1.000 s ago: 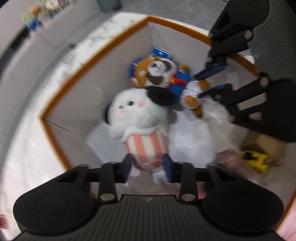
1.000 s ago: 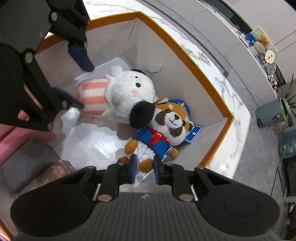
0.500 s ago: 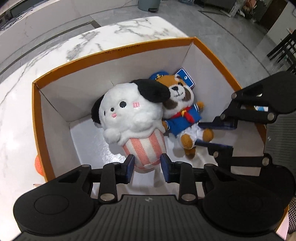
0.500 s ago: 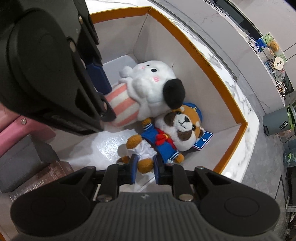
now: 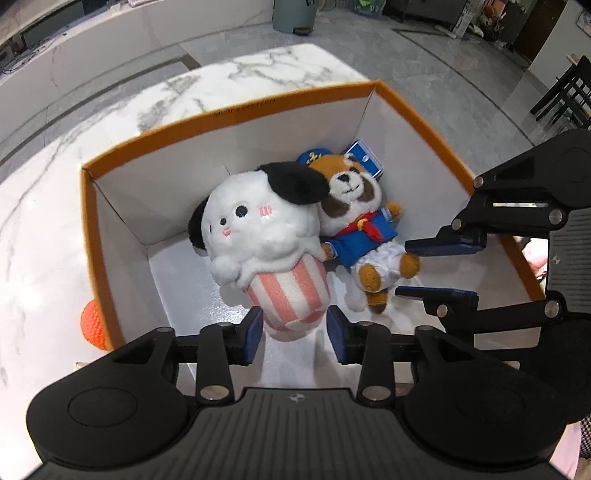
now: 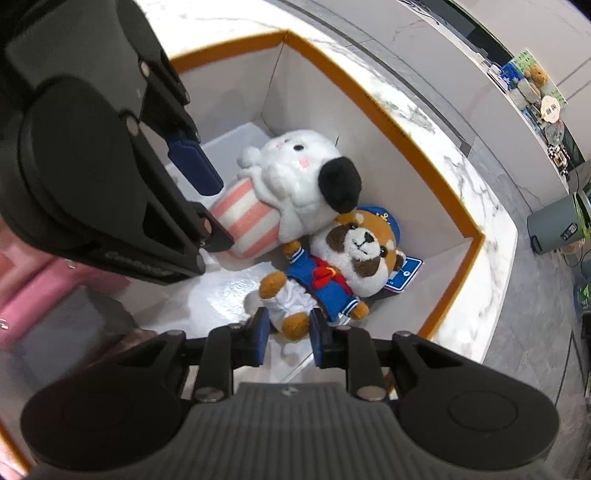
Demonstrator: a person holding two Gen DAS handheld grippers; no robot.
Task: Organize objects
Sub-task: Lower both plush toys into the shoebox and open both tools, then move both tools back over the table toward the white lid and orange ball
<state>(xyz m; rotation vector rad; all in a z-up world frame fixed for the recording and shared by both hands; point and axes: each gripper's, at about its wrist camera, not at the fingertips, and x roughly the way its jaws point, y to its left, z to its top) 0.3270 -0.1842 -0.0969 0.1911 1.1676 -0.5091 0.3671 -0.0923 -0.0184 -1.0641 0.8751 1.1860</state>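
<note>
marble counter (image 5: 110, 122), grey bin (image 5: 293, 14), dark chairs (image 5: 565, 96), orange ball (image 5: 92, 325)

Two plush toys in an orange-rimmed cardboard box (image 5: 229, 107)

A fluffy white plush dog with black ears and a pink-and-white striped cup body (image 5: 266, 236) lies on its back on the white floor. Touching it, a brown-and-white plush dog in a blue sailor suit, red neckerchief and blue cap (image 5: 365, 229) lies face up, head over a blue tag (image 5: 365, 157).

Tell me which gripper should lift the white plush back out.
Left. The left gripper has its jaws, which have just been opening, straddling the white plush's striped base. The right gripper sits over the sailor plush's foot.
</note>
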